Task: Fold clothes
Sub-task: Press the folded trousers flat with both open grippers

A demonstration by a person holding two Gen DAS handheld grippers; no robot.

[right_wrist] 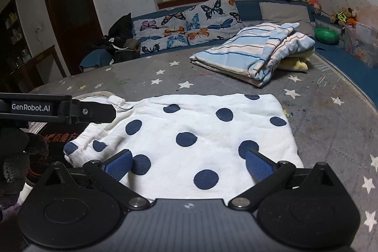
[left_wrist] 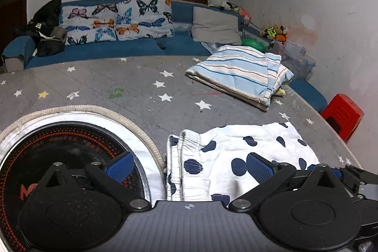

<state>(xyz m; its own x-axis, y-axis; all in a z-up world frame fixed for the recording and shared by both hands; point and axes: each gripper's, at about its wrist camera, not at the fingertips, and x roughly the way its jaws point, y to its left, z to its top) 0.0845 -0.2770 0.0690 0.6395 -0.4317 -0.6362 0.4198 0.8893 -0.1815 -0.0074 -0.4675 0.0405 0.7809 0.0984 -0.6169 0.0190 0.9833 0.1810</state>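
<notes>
Judging by the lie, we've got the polka-dot garment [right_wrist: 189, 134] folded flat w/ both grippers [left_wrist: 187, 163] [right_wrist: 189, 163] wide open, empty; striped stack [right_wrist: 250, 51] far right looks done, nothing unfolded visible.

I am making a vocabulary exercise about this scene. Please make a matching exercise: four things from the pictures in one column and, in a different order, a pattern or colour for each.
Things:
1. folded garment under the grippers
2. folded blanket further back
3. pillows on the sofa
4. stool beside the table

Descriptions:
A. butterflies
B. plain red
C. white with dark blue dots
D. light blue and white stripes

Pairs: 1-C, 2-D, 3-A, 4-B
</notes>
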